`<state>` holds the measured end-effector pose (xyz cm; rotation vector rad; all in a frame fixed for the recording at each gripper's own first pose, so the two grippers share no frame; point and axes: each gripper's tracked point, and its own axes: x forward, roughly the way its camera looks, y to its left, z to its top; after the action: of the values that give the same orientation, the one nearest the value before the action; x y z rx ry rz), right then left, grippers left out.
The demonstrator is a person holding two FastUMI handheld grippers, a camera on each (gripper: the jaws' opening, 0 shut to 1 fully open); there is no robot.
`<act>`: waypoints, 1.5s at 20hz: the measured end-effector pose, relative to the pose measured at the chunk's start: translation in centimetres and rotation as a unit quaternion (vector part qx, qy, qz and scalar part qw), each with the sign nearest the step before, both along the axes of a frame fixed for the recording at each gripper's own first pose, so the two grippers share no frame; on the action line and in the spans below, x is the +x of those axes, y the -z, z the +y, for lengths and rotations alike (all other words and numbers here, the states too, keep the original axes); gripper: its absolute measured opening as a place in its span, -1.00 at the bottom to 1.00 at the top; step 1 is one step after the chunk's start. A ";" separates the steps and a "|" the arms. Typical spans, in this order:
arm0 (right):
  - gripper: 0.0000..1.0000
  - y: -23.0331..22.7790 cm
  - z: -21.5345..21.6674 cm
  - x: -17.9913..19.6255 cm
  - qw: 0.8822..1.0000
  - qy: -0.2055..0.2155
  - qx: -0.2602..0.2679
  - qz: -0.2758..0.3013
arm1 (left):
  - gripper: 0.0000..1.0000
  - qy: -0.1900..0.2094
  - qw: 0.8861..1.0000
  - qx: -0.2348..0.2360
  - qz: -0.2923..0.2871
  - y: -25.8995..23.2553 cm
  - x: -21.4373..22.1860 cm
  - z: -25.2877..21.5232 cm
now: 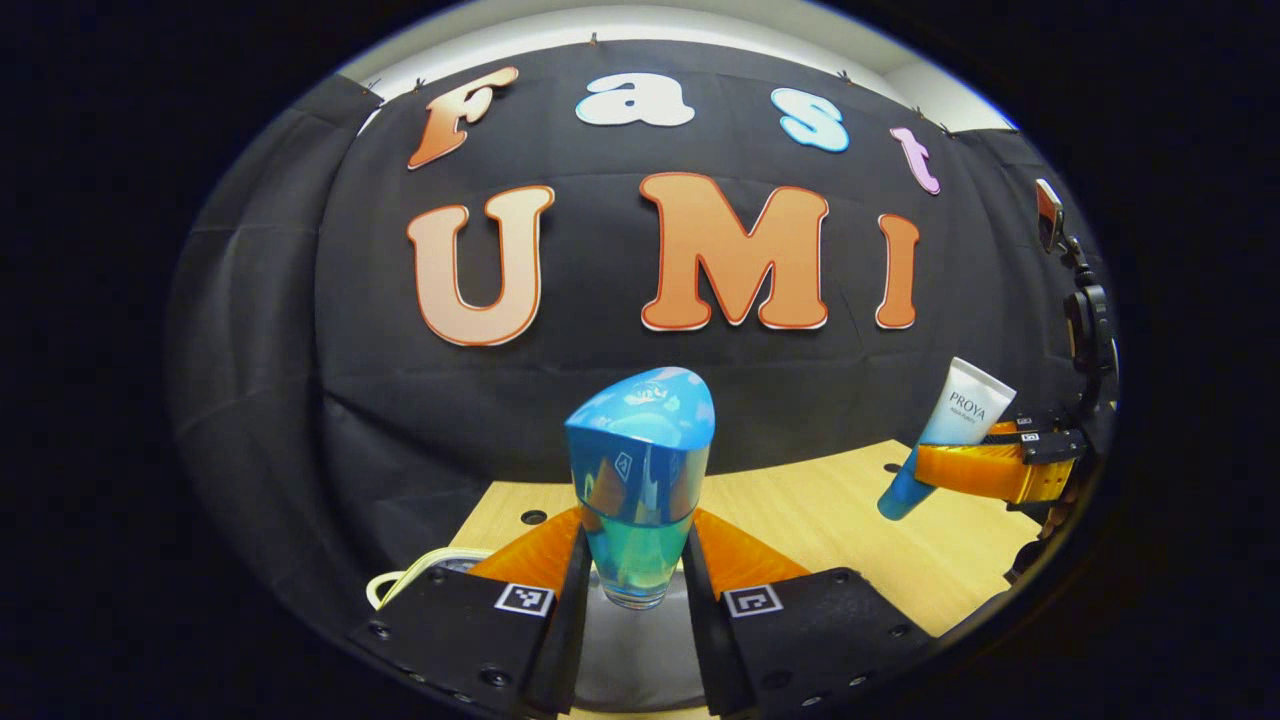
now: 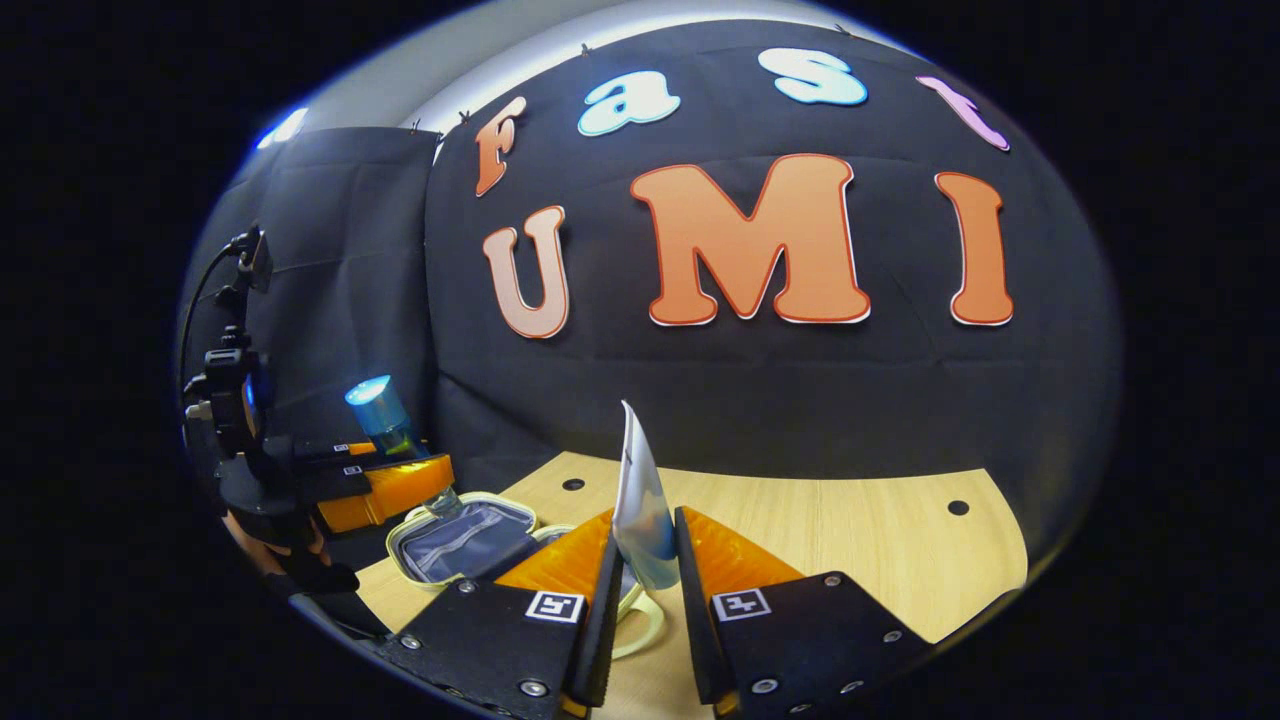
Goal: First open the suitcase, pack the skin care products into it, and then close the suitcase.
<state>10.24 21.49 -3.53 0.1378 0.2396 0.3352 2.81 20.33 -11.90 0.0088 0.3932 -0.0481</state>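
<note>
My left gripper (image 1: 638, 545) is shut on a blue skin care bottle (image 1: 640, 470) with a glossy blue cap, held upright. Below it lie the cream rim (image 1: 400, 582) and grey lining of the open suitcase. My right gripper (image 2: 645, 535) is shut on a white and blue tube (image 2: 640, 500), held edge-on with its crimped end up. In the left gripper view the right gripper (image 1: 985, 470) shows at the far right, holding the tube (image 1: 955, 425) tilted above the table. In the right gripper view the left gripper (image 2: 385, 492) holds the bottle (image 2: 385, 415) over the open suitcase (image 2: 470, 540).
The wooden table (image 2: 850, 540) has small round holes and stretches out right of the suitcase. The black cloth wall stands close behind it. A hand (image 2: 285, 555) holds the left gripper at the left edge of the right gripper view.
</note>
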 end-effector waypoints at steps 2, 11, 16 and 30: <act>-0.34 0.8 1.5 -0.1 1.000 -0.005 -0.004 0.009 | -0.06 0.009 1.000 -0.001 0.013 1.2 0.0 0.8; -0.34 5.2 7.1 0.1 0.998 -0.022 -0.018 0.054 | -0.05 0.049 0.987 -0.026 0.150 12.4 -0.8 2.6; -0.34 8.8 8.8 0.1 0.995 -0.021 -0.014 0.096 | -0.06 0.073 0.969 -0.019 0.235 17.9 -1.1 2.1; -0.34 17.3 12.5 -1.3 0.980 -0.040 0.003 0.197 | -0.04 0.090 0.890 -0.021 0.446 26.5 -4.7 0.8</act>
<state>8.93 34.03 -20.84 0.2015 0.6382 0.3866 -1.90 21.17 -38.43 -0.0204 1.3166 -0.2499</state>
